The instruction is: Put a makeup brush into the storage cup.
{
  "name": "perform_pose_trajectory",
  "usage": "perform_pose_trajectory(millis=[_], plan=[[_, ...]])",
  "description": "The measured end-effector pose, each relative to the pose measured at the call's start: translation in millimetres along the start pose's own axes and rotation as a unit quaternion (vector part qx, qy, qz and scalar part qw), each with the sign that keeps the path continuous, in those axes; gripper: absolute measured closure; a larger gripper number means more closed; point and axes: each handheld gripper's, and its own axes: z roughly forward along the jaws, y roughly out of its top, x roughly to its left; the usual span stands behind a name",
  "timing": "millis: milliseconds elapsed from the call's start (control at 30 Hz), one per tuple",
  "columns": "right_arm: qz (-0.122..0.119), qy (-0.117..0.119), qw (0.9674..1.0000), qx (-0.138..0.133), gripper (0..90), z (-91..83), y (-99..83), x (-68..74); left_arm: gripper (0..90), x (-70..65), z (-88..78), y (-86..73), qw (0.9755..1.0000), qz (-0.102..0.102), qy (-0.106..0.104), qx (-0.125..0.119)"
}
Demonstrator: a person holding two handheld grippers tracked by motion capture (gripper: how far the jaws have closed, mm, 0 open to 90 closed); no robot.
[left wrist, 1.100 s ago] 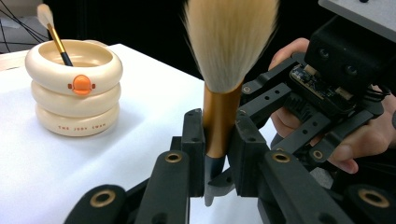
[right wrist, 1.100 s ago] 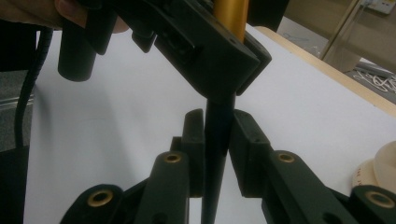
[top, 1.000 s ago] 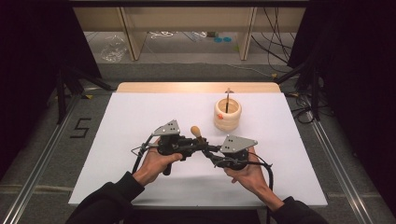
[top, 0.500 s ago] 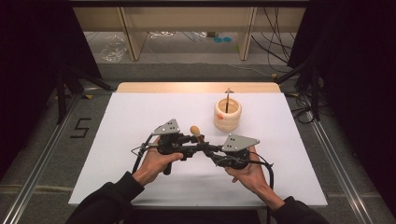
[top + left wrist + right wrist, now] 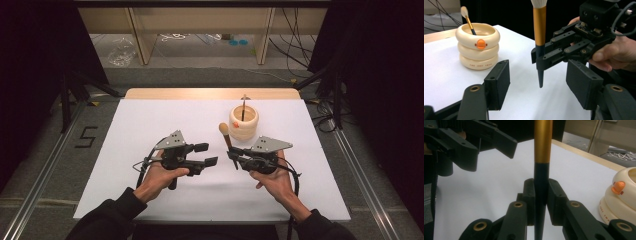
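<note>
Nearest the front edge of the white desk, two hands come in from below, each with a gripper. The left gripper sits left of the middle with its jaws spread and nothing between them; in the left gripper view its two black pads stand well apart with bare desk in the gap. The right gripper sits just right of the middle, clamped on the dark lower handle of a makeup brush; in the right gripper view both pads press on the handle just below its gold band. The brush stands tilted, its pale bristle head up and leaning toward the far edge, its pointed end hanging above the desk. A small gap of open desk lies between the two grippers. Farther back, right of the middle and near the far edge, stands a cream ringed cup with a second, thinner brush in it; the held brush's head is just beside the cup's left wall. The whole left half and both near corners are free. Compared with a second ago, the left gripper's jaws have just been opening and it has drawn off to the left, leaving the brush in the right gripper alone.
</note>
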Motion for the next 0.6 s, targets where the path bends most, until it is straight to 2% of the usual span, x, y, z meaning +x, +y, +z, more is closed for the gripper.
perform_pose_trajectory(millis=[67, 100, 133, 167, 233, 267, 367, 400, 433, 533, 567, 600], plan=[[0.008, 0.004, 0.9999, 0.005, 78.6, -0.8, 0.2, -0.9, 33.3, 1.7, -3.8, -1.4, 0.9999, 0.01, 0.01, 0.001], [0.0, -0.003, 1.0, -0.004, 78.6, -0.9, 0.2, -2.6, 33.0, 2.3, -6.1, -2.8, 0.9999, 0.003, 0.014, -0.001], [0.009, 0.001, 1.0, 0.0, 78.6, -2.0, 0.6, -3.4, 32.6, 2.6, -7.6, -3.7, 0.9999, -0.001, 0.017, -0.001], [0.01, -0.004, 0.9999, -0.005, 78.6, -1.9, 0.7, -3.9, 32.1, 3.2, -9.9, -4.9, 0.9997, -0.004, 0.023, 0.0], [0.01, -0.006, 0.9999, -0.009, 78.6, -2.7, 1.2, -7.1, 30.6, 6.3, -14.3, -7.4, 0.9996, 0.003, 0.03, -0.002], [0.016, -0.007, 0.9998, -0.005, 78.6, -3.7, 1.5, -8.6, 29.9, 6.4, -15.7, -8.6, 0.9994, -0.002, 0.035, 0.0], [0.014, -0.016, 0.9997, -0.015, 78.6, -3.3, 1.6, -13.6, 28.1, 7.0, -19.9, -13.2, 0.9984, 0.008, 0.055, 0.011], [0.026, -0.011, 0.9995, -0.014, 78.6, -3.2, 1.9, -14.8, 27.2, 7.2, -20.8, -14.1, 0.9978, 0.015, 0.062, 0.016], [0.026, -0.013, 0.9995, -0.014, 78.6, -3.0, 2.0, -16.1, 26.3, 7.7, -22.2, -15.3, 0.9972, 0.023, 0.067, 0.022], [0.032, -0.021, 0.9991, -0.018, 78.6, -3.0, 2.4, -21.4, 23.8, 9.9, -26.4, -19.1, 0.9963, 0.031, 0.076, 0.028], [0.033, -0.022, 0.999, -0.019, 78.6, -3.6, 2.7, -23.7, 22.8, 9.9, -27.5, -20.5, 0.9962, 0.024, 0.079, 0.028], [0.033, -0.029, 0.9988, -0.02, 78.6, -4.3, 3.0, -25.4, 22.2, 10.6, -28.6, -21.0, 0.9959, 0.027, 0.082, 0.029]])
